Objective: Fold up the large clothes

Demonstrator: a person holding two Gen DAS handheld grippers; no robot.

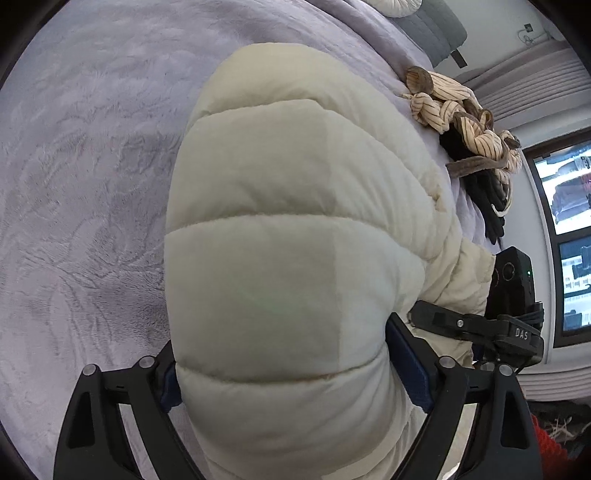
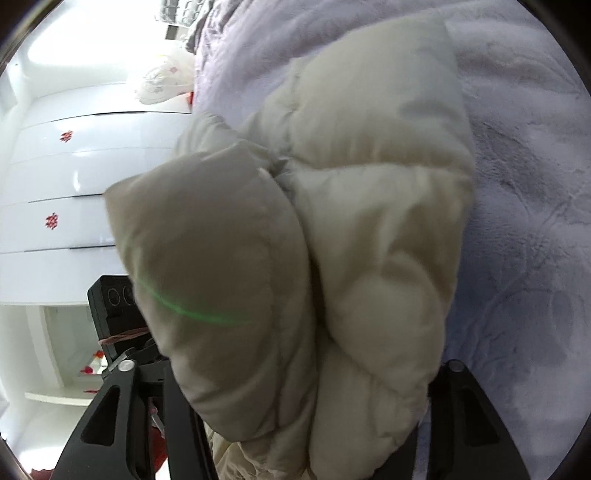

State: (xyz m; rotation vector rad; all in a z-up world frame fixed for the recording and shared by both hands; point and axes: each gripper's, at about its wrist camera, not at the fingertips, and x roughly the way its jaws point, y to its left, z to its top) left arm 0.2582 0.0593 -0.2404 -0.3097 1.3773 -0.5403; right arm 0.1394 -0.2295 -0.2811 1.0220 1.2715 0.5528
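Note:
A cream quilted puffer jacket (image 1: 280, 221) fills the left wrist view, bulging up between the fingers of my left gripper (image 1: 284, 369), whose blue pads (image 1: 406, 354) press into its sides. In the right wrist view the same jacket (image 2: 369, 184) is bunched in thick folds between the fingers of my right gripper (image 2: 310, 387), which is shut on it. Its fingertips are hidden by the fabric. The jacket hangs over a lilac plush bed cover (image 1: 92, 166). The right gripper's black body (image 1: 498, 325) shows at the jacket's right edge in the left wrist view.
A striped cream garment (image 1: 454, 107) lies on dark clothes (image 1: 480, 184) at the bed's far edge, with a grey pillow (image 1: 432, 29) beyond. White drawers (image 2: 55, 166) stand left of the bed cover (image 2: 535, 184). A window (image 1: 569, 192) is at right.

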